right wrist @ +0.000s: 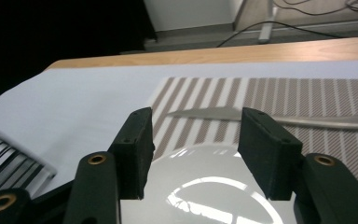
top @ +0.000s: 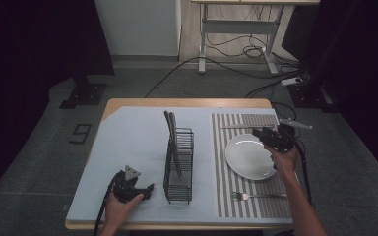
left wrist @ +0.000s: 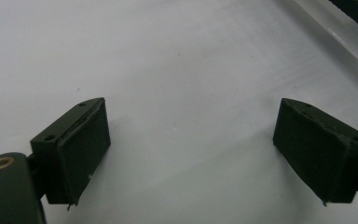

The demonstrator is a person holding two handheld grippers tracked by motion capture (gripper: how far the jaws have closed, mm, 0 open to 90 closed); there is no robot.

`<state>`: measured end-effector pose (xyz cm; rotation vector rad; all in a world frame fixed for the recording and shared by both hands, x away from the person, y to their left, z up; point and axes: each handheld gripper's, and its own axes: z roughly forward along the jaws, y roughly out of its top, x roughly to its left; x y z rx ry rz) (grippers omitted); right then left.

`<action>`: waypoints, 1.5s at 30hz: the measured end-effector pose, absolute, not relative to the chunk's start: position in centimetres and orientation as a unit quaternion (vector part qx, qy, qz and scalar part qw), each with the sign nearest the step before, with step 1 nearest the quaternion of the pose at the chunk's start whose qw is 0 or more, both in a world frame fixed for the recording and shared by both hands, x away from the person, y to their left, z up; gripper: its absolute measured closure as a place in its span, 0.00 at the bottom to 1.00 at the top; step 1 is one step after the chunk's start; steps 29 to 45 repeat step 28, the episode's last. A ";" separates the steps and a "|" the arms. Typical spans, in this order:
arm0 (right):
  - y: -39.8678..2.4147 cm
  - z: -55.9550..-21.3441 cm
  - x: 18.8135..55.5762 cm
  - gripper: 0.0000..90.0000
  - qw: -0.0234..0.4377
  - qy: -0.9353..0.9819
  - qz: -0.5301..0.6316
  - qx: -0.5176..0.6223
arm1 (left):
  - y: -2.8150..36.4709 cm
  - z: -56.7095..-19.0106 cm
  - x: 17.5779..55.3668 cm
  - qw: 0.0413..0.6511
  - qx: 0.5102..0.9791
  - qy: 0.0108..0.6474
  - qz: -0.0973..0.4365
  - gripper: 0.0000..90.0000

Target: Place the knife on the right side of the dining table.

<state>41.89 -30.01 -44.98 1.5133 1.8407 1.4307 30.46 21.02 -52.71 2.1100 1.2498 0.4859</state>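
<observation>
Right gripper (right wrist: 193, 154) hovering over the white plate (top: 250, 156), jaws spread and gripping nothing.
The knife (right wrist: 279, 117) is lying just beyond its jaws on the striped placemat (right wrist: 307, 93); the left gripper (left wrist: 191, 154) is resting spread wide, empty, beside the wire rack (top: 178, 164).

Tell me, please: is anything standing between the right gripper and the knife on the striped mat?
Nothing visible does. The right gripper, jaws open and empty, hovers over the white plate's far rim; the knife lies just beyond on the striped mat.

The wire rack (top: 178, 164) stands mid-table (top: 128, 132), walling the bare left side from the plate (top: 248, 157), knife (right wrist: 279, 117) and fork (top: 256, 195).
</observation>
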 end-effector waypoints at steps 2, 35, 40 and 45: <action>-29.7 -45.0 40.6 0.48 0.180 0.656 0.509 0.527 | 21.0 -52.7 30.5 0.315 0.801 0.475 0.185 0.12; -26.9 -47.7 34.0 0.42 0.142 0.677 0.537 0.482 | 21.0 -52.7 30.5 0.316 0.801 0.474 0.184 0.12; -26.9 -47.7 34.0 0.42 0.142 0.677 0.537 0.482 | 21.0 -52.7 30.5 0.316 0.801 0.474 0.184 0.12; -26.9 -47.7 34.0 0.42 0.142 0.677 0.537 0.482 | 21.0 -52.7 30.5 0.316 0.801 0.474 0.184 0.12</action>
